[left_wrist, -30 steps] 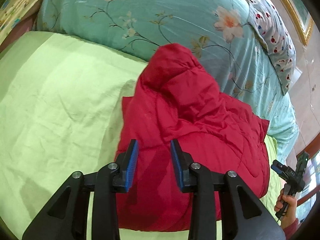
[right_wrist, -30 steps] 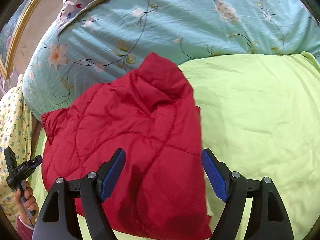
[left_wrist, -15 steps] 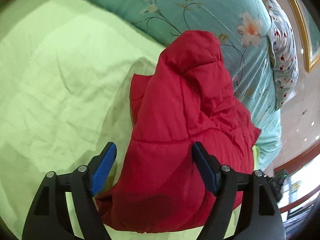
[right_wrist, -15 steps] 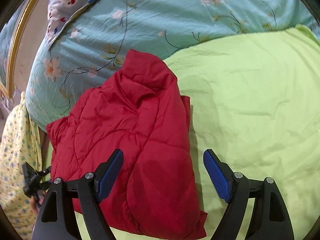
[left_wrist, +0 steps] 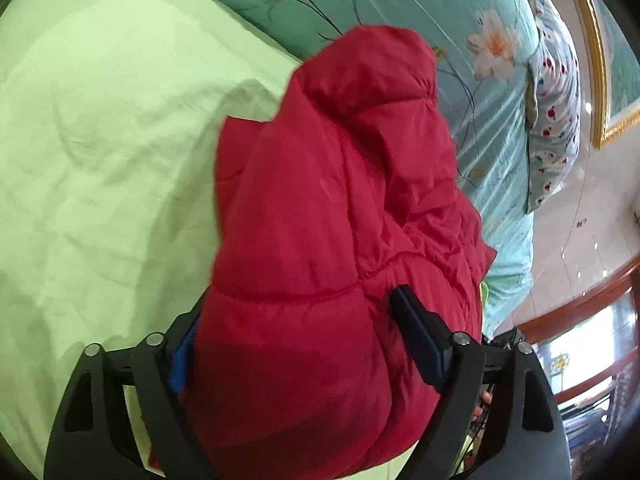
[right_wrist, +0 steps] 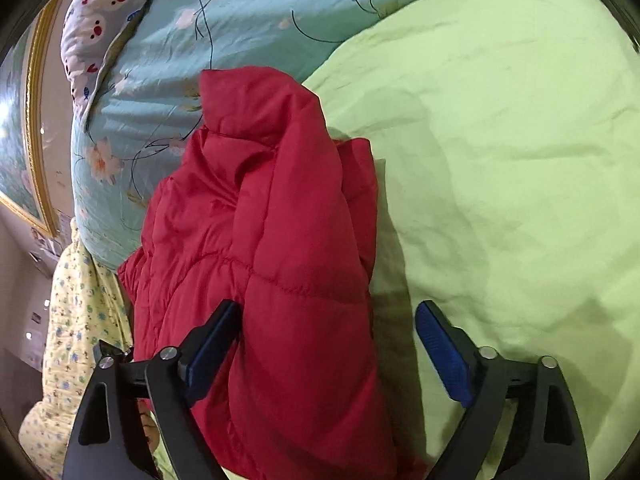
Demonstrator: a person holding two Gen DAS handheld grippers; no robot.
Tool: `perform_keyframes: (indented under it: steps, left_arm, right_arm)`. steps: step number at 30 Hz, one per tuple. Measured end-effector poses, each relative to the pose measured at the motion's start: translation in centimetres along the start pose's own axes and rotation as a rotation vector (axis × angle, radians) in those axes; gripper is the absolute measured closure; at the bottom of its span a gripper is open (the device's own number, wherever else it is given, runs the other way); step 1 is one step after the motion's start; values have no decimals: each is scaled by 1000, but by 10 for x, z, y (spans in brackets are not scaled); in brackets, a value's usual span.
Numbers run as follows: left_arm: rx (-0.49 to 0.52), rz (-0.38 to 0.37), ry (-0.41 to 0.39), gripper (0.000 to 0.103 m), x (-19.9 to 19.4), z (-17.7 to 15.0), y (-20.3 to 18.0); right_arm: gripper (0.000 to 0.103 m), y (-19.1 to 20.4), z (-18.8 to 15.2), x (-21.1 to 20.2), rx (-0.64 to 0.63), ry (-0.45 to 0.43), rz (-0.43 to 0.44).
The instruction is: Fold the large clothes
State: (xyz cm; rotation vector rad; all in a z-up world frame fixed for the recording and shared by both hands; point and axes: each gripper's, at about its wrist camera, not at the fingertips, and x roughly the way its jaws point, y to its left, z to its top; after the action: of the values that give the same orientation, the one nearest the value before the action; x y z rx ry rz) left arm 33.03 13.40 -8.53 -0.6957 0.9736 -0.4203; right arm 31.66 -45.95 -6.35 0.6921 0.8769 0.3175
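A red puffer jacket (left_wrist: 328,216) lies folded in a thick bundle on the light green bed sheet (left_wrist: 100,160); it also shows in the right wrist view (right_wrist: 272,248). My left gripper (left_wrist: 304,332) is open wide with its jaws on either side of the bundle's near end. My right gripper (right_wrist: 332,344) is open wide over the bundle's near right edge, its left finger against the jacket and its right finger above the sheet.
A teal floral duvet (left_wrist: 400,8) is piled behind the jacket, also seen in the right wrist view (right_wrist: 240,12). A white patterned pillow (left_wrist: 556,100) lies beyond it. A yellow floral cloth (right_wrist: 72,320) hangs at the bed's left edge.
My left gripper opened from nearly closed to wide and moved forward around the jacket's near end. My right gripper stayed open and moved closer to the jacket's right edge.
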Motion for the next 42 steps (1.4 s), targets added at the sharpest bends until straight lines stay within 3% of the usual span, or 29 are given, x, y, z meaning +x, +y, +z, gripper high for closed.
perform_keyframes:
  steps: [5,8,9,10,13,15,18,26,33,38,42]
  left_arm:
    - [26,-1,11,12,10,1,-2]
    - [49,-10,3,13,8,-1,-3]
    - [62,-9,-2,17,7,-1,-3]
    - [77,-16,-8,24,4,-4,-5]
    - [75,-40,-19,38,-4,-6,-5]
    - [74,-45,-27,41,-10,-7,-8]
    - [105,-52,-47,44,-25,-12,-19]
    - [157,-73,-66,50,-76,-43,-31]
    - [148,-99,-72,52,-130,-93,-24]
    - [105,-118,-60,55,-157,-127,-11]
    - [133,-88,-57,55,-165,-146,-10]
  right_arm:
    - [6,3,7,14,0,35,21]
    - [11,8,10,24,-20,68,40]
    - [27,11,10,27,-28,81,49]
    - [33,13,10,31,-27,98,75]
    - [47,20,8,30,-25,102,68]
    - [58,23,5,26,-8,94,78]
    - [65,31,1,18,-7,84,76]
    - [69,61,-29,-13,-42,127,91]
    - [69,73,-71,-51,-71,167,139]
    - [69,70,-106,-68,-54,205,165]
    - [69,61,-125,-73,-39,210,170]
